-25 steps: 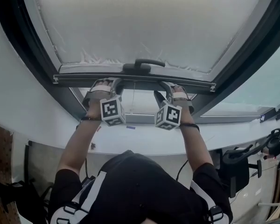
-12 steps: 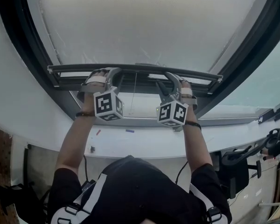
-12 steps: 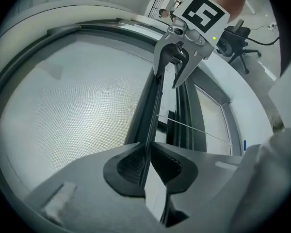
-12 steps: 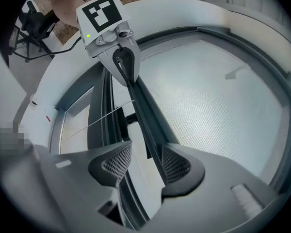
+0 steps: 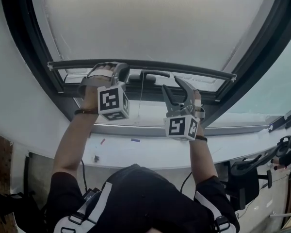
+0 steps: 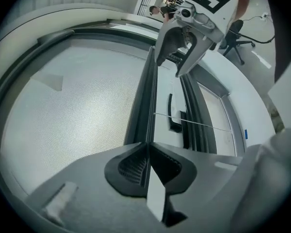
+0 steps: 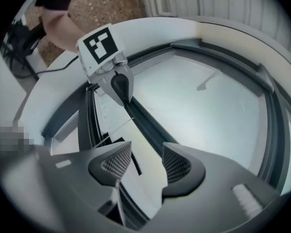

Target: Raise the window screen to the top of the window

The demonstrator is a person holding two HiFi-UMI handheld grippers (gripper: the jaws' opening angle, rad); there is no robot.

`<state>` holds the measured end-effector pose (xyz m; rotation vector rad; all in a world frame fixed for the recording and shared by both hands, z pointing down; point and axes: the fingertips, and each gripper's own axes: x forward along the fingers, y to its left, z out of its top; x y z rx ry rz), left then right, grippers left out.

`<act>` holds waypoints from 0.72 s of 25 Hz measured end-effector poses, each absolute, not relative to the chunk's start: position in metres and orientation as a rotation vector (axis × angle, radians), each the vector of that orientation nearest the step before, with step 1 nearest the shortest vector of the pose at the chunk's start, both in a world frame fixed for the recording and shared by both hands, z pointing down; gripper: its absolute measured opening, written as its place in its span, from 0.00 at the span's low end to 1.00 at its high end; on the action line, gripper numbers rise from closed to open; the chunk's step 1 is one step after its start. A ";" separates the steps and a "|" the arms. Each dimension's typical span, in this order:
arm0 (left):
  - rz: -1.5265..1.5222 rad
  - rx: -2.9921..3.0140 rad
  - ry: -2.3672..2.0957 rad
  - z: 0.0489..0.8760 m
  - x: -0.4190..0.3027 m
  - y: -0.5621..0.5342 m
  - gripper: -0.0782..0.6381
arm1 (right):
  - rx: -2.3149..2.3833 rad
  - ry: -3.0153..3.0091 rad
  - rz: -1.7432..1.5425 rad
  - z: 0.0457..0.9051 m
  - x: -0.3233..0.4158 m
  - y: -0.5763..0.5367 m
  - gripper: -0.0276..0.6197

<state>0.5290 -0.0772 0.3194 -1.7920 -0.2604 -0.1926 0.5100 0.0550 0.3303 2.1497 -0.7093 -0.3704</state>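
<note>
The window screen (image 5: 145, 23) is pale mesh with a dark bottom bar (image 5: 203, 74) running across the window. My left gripper (image 5: 120, 72) has just been closing and is shut on that bar; in the left gripper view its jaws (image 6: 146, 161) pinch the bar's thin edge (image 6: 144, 96). My right gripper (image 5: 170, 83) hangs just under the bar, open. In the right gripper view its pads (image 7: 174, 165) stand apart around the bar (image 7: 145, 118) without touching it. The left gripper (image 7: 121, 93) shows further along the bar.
A dark window handle (image 5: 148, 74) and a thin pull cord (image 5: 141, 93) sit behind the bar between my grippers. The dark window frame (image 5: 19, 57) surrounds the screen. Below lies the white sill (image 5: 150, 149). An office chair (image 5: 247, 171) stands at lower right.
The bottom bar has gone up, and both grippers rose with it. The right gripper has rolled and now sits a little below the bar. The left jaws have closed on the bar.
</note>
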 end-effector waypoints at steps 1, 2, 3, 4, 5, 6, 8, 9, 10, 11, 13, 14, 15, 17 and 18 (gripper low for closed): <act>-0.191 -1.797 -0.258 0.317 0.529 -0.077 0.14 | 2.214 -0.757 -0.340 0.338 0.505 0.056 0.35; -0.185 -1.808 -0.255 0.312 0.529 -0.077 0.14 | 2.274 -0.812 -0.296 0.349 0.501 0.056 0.34; -0.176 -1.822 -0.248 0.304 0.529 -0.077 0.15 | 2.324 -0.865 -0.246 0.362 0.498 0.056 0.34; -0.163 -1.836 -0.241 0.295 0.528 -0.077 0.15 | 2.361 -0.913 -0.195 0.378 0.497 0.055 0.34; -0.150 -1.848 -0.235 0.285 0.528 -0.077 0.15 | 2.387 -0.956 -0.150 0.394 0.496 0.054 0.33; -0.142 -1.856 -0.232 0.276 0.528 -0.077 0.15 | 2.406 -0.996 -0.114 0.408 0.495 0.052 0.33; -0.139 -1.860 -0.233 0.263 0.529 -0.077 0.15 | 2.445 -1.070 -0.057 0.428 0.491 0.047 0.32; -0.141 -1.859 -0.235 0.259 0.529 -0.078 0.15 | 2.468 -1.100 -0.033 0.434 0.490 0.044 0.32; -0.140 -1.858 -0.234 0.255 0.530 -0.078 0.15 | 2.497 -1.129 -0.010 0.437 0.488 0.041 0.32; -0.133 -1.858 -0.229 0.251 0.530 -0.079 0.15 | 2.530 -1.158 0.012 0.438 0.487 0.039 0.31; -0.095 -1.872 -0.203 0.239 0.531 -0.080 0.16 | 2.584 -1.222 0.046 0.439 0.487 0.035 0.29; -0.069 -1.886 -0.186 0.230 0.531 -0.080 0.16 | 2.608 -1.260 0.060 0.441 0.489 0.033 0.28; -0.048 -1.900 -0.173 0.221 0.531 -0.081 0.16 | 2.637 -1.299 0.076 0.443 0.491 0.031 0.27; -0.039 -1.923 -0.171 0.205 0.531 -0.081 0.17 | 2.692 -1.357 0.102 0.442 0.496 0.024 0.27; -0.045 -1.930 -0.179 0.200 0.532 -0.081 0.17 | 2.707 -1.375 0.107 0.440 0.499 0.018 0.27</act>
